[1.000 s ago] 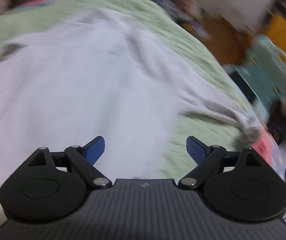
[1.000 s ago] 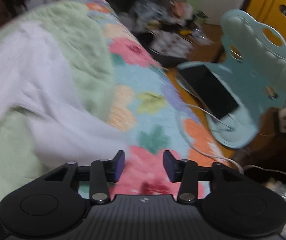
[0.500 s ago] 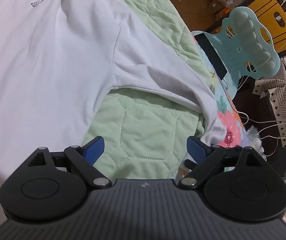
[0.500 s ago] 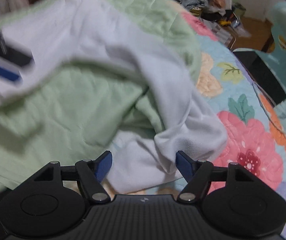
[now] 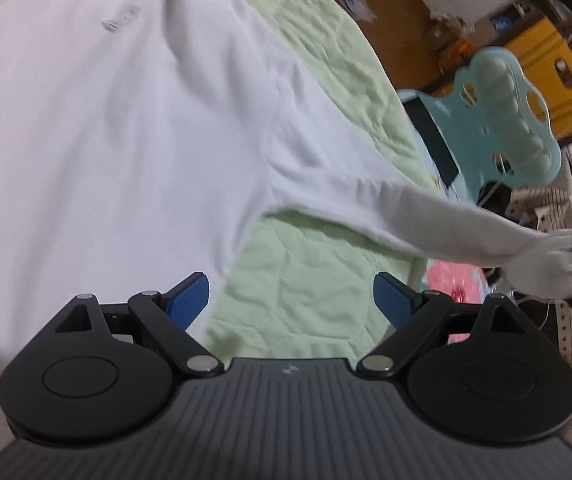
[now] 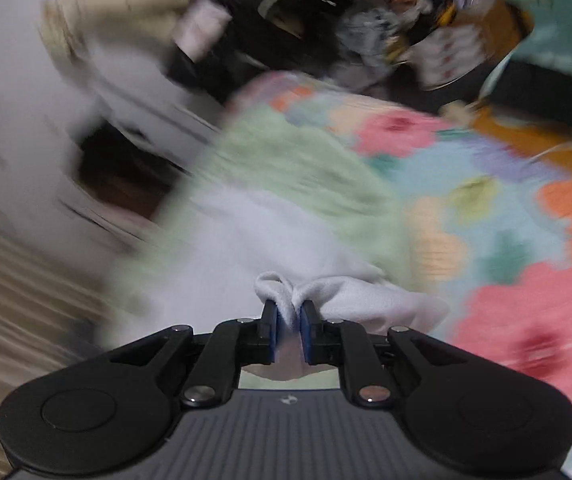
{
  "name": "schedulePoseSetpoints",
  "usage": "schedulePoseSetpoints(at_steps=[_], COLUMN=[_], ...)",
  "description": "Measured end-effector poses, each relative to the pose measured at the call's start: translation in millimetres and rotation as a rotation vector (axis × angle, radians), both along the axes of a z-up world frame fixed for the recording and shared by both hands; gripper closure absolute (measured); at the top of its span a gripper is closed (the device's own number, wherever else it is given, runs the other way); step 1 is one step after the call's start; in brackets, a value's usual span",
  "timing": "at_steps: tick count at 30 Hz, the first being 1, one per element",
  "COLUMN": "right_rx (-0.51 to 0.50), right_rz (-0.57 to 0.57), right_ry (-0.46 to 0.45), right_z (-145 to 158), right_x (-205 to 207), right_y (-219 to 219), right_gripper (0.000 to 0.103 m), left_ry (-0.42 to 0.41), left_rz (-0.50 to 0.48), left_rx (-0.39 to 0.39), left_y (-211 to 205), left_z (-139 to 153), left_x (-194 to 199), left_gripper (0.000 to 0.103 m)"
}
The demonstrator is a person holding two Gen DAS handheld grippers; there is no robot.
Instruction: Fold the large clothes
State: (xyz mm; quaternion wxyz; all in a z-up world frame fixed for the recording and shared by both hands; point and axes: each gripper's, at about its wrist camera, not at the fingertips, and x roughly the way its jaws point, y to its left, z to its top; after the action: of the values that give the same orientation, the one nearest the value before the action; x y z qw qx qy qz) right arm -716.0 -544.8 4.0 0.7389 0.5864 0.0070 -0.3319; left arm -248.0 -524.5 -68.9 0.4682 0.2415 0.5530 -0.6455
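Closing on the cuff, the right gripper point(image 6: 288, 322) pinches the white sleeve point(image 6: 349, 296) at lower centre. Left gripper point(image 5: 290, 301) gapes wide, empty, over the green quilt point(image 5: 309, 280); white sweatshirt point(image 5: 106, 140) fills the upper left.

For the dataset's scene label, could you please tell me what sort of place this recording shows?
Most likely a lived-in bedroom. A white garment is spread on a bed under a green quilted cover and a floral bedspread; a light blue plastic chair and cluttered belongings stand beside it.
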Motion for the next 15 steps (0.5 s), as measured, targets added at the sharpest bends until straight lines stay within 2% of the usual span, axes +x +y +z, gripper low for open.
schedulePoseSetpoints(at_steps=[1,4,5,7,8,12,13,15], right_rx=[0.0,-0.001,-0.005,-0.041,-0.056,-0.152,-0.179,-0.165], right_rz=[0.007,0.027,0.035,0.075,0.092,0.23,0.274,0.308], right_ry=[-0.096,-0.282,-0.329,-0.361,-0.361,-0.205,-0.157,-0.149], right_z=[6,15,18,25,28,49,56,58], right_x=[0,13,19,45,57,139,173,214], right_y=[-2,-13,-18,-36,-43,-97,-116,-136], right_gripper=[0.091,0.091,0.091,0.09,0.09,0.09,0.09,0.089], left_ry=[0.0,-0.007,-0.002,0.001,-0.012,-0.12,-0.123,-0.116], left_rz=[0.021,0.074,0.098,0.113,0.116,0.172,0.19,0.222], left_rx=[-0.005,-0.009,0.004,-0.001,-0.011,-0.042,-0.039,-0.027], left_y=[2,10,17,32,39,60,61,63], left_z=[4,15,19,29,34,46,45,41], left_x=[11,42,56,78,86,110,118,133], left_gripper=[0.013,0.013,0.013,0.012,0.011,0.009,0.009,0.009])
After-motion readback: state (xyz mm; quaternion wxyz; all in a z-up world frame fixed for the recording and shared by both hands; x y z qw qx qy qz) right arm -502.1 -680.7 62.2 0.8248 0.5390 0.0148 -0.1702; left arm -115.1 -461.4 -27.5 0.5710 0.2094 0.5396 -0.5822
